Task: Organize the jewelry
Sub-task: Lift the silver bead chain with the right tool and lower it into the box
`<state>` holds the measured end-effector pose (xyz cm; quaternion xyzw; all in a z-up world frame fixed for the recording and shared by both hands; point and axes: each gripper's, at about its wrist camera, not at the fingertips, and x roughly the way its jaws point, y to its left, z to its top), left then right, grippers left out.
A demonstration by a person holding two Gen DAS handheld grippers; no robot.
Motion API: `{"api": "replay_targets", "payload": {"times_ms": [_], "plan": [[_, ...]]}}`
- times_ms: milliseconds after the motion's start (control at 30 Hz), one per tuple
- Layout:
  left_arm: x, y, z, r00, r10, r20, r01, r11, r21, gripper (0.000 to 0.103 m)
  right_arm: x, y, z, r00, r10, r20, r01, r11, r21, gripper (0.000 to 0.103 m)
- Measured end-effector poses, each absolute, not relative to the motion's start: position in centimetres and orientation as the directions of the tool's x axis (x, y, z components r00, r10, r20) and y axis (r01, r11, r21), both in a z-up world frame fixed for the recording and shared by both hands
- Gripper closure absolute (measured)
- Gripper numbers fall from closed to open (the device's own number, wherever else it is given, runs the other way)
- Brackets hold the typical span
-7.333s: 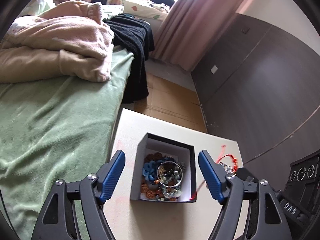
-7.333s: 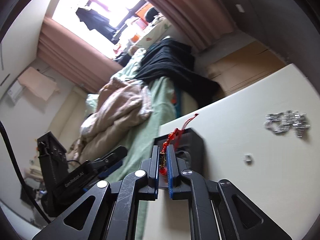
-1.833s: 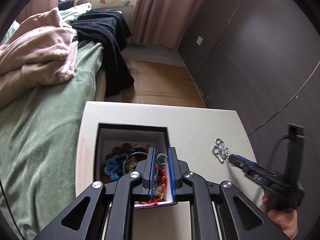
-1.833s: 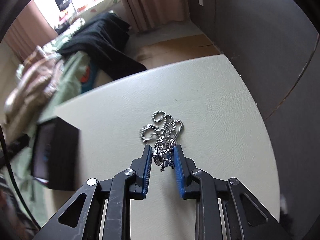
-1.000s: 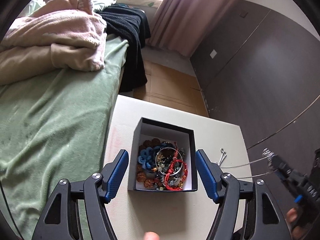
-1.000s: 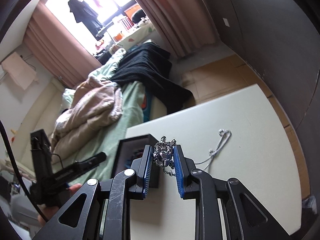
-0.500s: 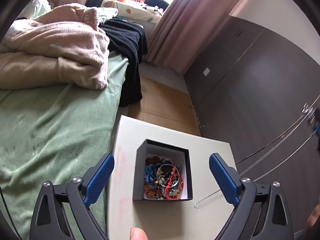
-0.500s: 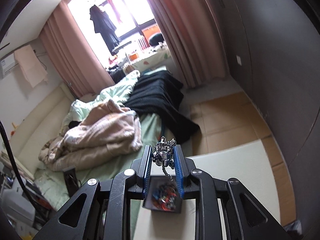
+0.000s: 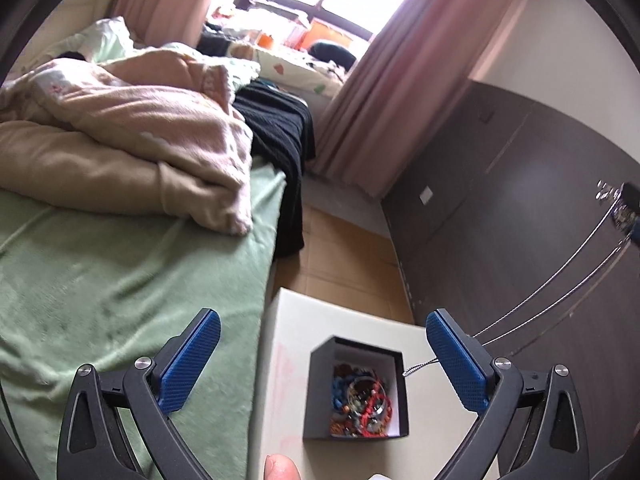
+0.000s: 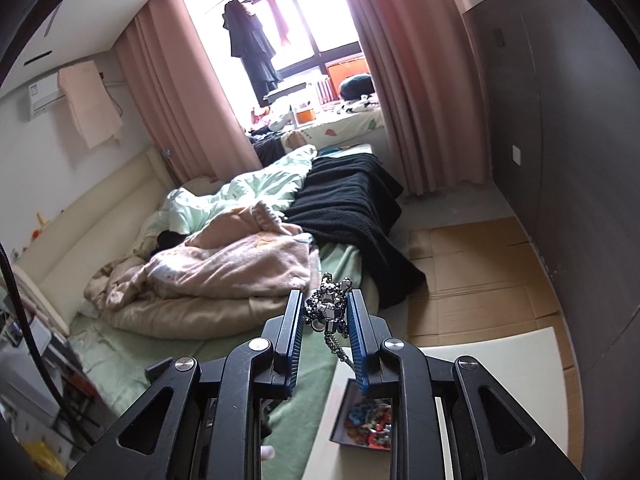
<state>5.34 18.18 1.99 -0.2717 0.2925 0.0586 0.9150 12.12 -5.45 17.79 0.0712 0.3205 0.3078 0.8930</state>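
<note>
- The left wrist view is taken from high above the white table (image 9: 296, 332), looking obliquely down at the black box (image 9: 354, 394).
- The right wrist view is directed over the bed (image 10: 120, 352) toward the window (image 10: 304, 36).
- The box, bed and curtains are shared.

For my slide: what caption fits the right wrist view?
Right gripper lifts a silver necklace above the jewelry box.

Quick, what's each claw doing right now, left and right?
Left claw: open, empty; its jaws have just been opening.
Right claw: shut on the silver necklace, chain dangling.
</note>
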Motion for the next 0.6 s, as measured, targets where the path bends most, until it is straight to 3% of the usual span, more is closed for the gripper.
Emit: {"api": "replay_targets", "payload": {"times_ms": [600], "plan": [[5.7,22.5,1.0,0.817,-0.013,-0.576,-0.337,0.8,-0.496,0.001,16.1,0.5,13.2,0.522,0.634,-0.571,-0.531,0.765,0.364,0.08]]}}
